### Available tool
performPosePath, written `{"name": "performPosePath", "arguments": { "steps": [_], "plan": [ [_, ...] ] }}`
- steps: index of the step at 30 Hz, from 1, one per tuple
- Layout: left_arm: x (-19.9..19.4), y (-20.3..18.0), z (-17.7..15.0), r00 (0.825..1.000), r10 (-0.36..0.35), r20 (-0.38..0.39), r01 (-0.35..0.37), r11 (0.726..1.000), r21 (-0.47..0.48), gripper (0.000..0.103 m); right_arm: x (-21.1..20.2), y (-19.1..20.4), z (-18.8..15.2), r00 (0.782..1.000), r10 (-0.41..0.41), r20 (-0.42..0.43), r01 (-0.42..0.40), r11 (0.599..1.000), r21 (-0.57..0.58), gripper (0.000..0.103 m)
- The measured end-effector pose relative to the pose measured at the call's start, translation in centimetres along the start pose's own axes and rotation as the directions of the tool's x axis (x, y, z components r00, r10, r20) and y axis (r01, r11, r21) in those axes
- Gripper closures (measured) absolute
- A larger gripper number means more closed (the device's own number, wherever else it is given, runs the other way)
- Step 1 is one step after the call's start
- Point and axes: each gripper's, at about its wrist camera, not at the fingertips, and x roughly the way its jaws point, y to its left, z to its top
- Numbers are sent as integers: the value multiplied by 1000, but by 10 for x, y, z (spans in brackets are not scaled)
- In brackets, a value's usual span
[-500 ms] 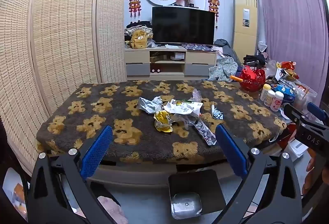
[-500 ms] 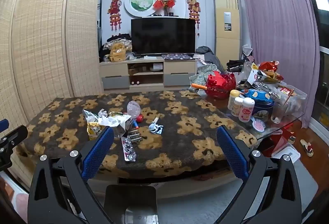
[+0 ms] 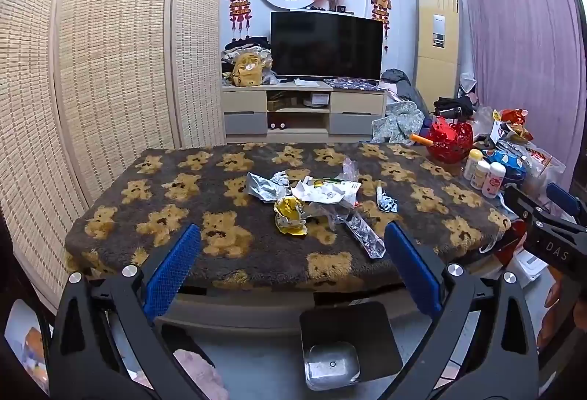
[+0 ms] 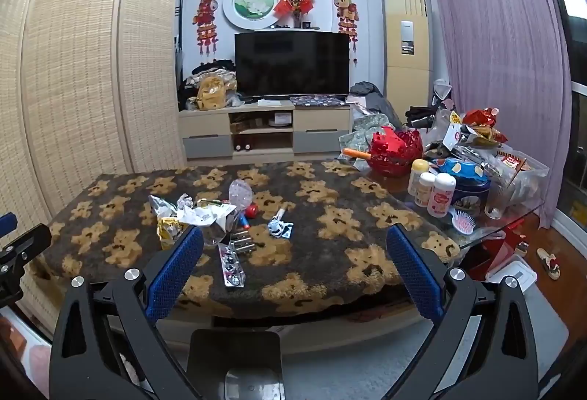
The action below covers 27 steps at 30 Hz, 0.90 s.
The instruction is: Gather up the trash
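A heap of trash lies mid-table on the bear-patterned cover (image 3: 220, 235): a silver foil wrapper (image 3: 262, 185), white crumpled paper (image 3: 326, 191), a yellow wrapper (image 3: 290, 216), a clear blister strip (image 3: 363, 237) and a small blue-white wrapper (image 3: 387, 204). My left gripper (image 3: 291, 229) hovers open before the table's near edge, short of the heap, with nothing between its blue pads. My right gripper (image 4: 294, 232) is likewise open and empty, to the right of the heap; the blister strip (image 4: 231, 264) and the blue-white wrapper (image 4: 280, 227) lie ahead of it. A black bin (image 3: 345, 345) stands on the floor below.
Bottles (image 4: 436, 194), a blue tin (image 4: 466, 183), a red basket (image 4: 396, 150), a glass (image 4: 497, 194) and a pink hairbrush (image 4: 462, 220) crowd the table's right end. A woven folding screen (image 3: 110, 70) stands at left. A TV stand (image 3: 301, 110) is behind.
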Motion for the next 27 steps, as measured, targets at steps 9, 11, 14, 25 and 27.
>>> {"name": "performPosePath", "arguments": {
  "steps": [9,11,14,25,27],
  "plan": [
    [-2,-7,-5,1000,-16,-6,16,1000,2,8,4,2,-7,1000,12,-15,-12,1000,12,3],
    [-2,-8,-6,1000,-19,-7,19,1000,2,8,3,3,-7,1000,15,-16,-14,1000,11,3],
    [-1,-8,-5,1000,-15,-6,15,1000,1,8,2,3,-6,1000,15,-15,-14,1000,11,3],
    [-2,-8,-5,1000,-20,-8,20,1000,-4,8,4,6,-7,1000,15,-21,-15,1000,12,3],
    [-2,-7,-5,1000,-20,-8,20,1000,-6,8,3,6,-7,1000,14,-19,-14,1000,12,3]
  ]
}}
